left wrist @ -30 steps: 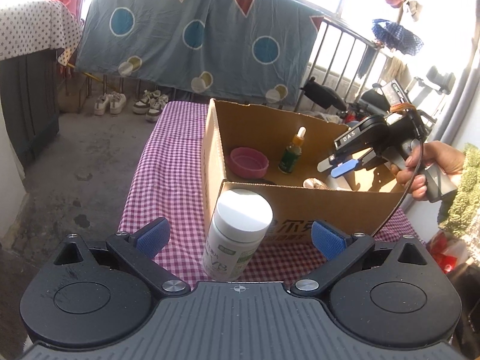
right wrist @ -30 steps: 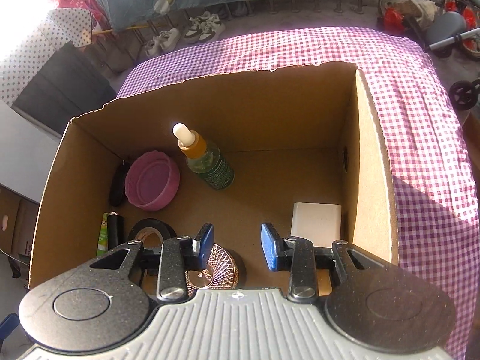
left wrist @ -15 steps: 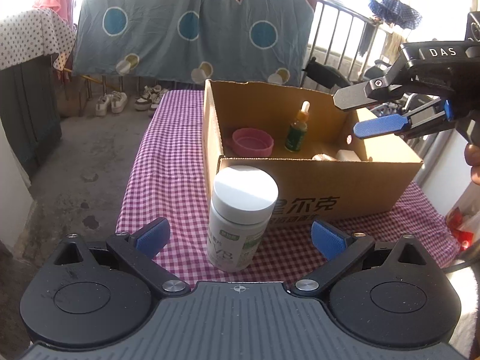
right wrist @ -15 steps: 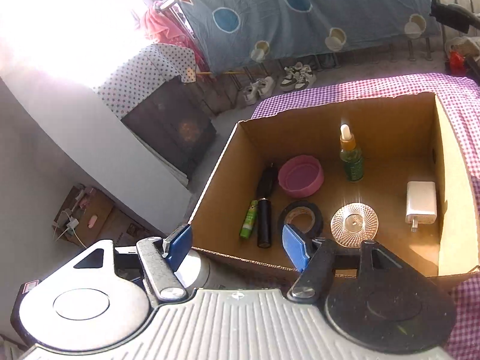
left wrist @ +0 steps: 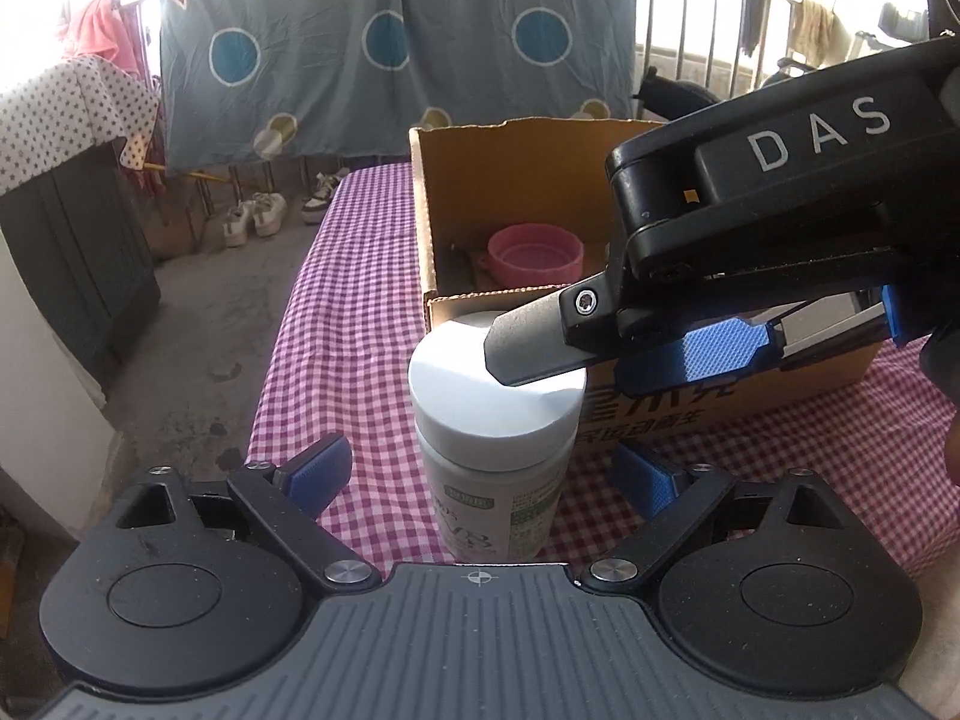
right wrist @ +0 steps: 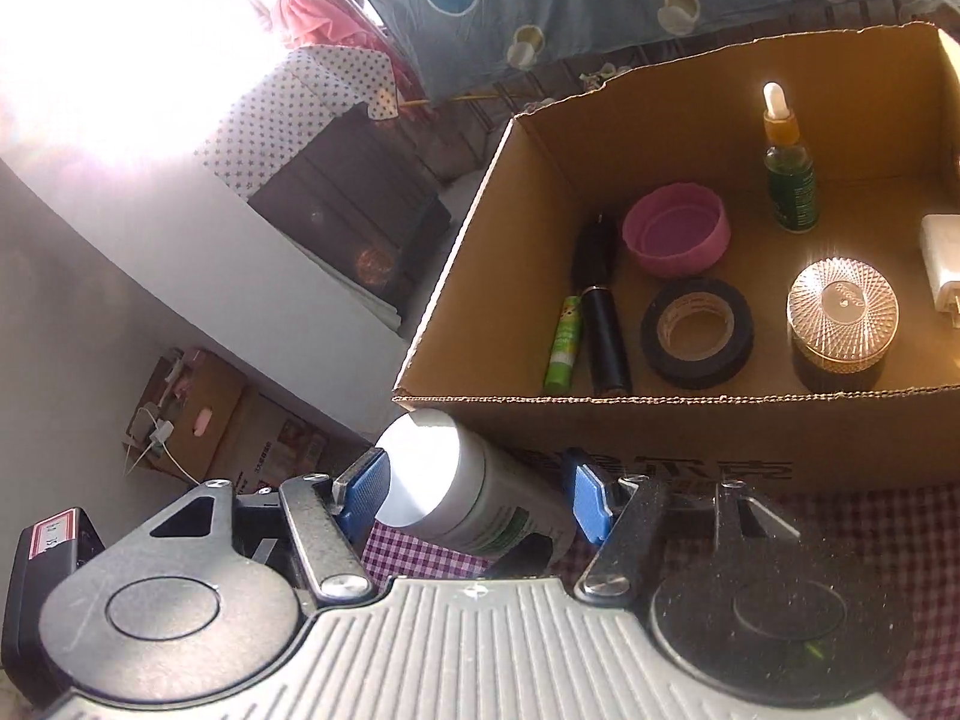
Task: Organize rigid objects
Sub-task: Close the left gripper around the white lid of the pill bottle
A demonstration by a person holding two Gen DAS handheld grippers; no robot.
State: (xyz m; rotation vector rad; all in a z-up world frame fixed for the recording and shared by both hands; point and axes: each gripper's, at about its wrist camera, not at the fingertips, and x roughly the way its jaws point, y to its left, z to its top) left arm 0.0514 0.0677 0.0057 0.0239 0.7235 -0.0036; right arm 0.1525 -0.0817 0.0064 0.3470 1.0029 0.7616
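A white-capped bottle (left wrist: 480,414) stands upright on the purple checked cloth, just in front of the cardboard box (left wrist: 423,222). My right gripper (left wrist: 561,366) reaches in from the right; its jaws are closing, and its blue pads touch both sides of the bottle (right wrist: 432,468) near the cap. My left gripper (left wrist: 480,474) is wide open with its jaws closing, and its pads flank the bottle's body without touching. In the box (right wrist: 660,429) lie a pink bowl (right wrist: 675,234), a dropper bottle (right wrist: 789,180), black tape (right wrist: 696,333), a faceted jar (right wrist: 843,315) and a white charger (right wrist: 942,258).
A green tube (right wrist: 564,342) and a black tube (right wrist: 603,330) lie along the box's left wall. The table's left edge (left wrist: 282,360) drops to a concrete floor with shoes (left wrist: 252,222). A dark cabinet (left wrist: 72,252) stands at the left, and a blanket (left wrist: 390,48) hangs behind.
My right gripper came out of the box, swung to the left and came down around the bottle's cap. My left gripper moved nearer to the bottle and lower, and its jaws narrowed slightly.
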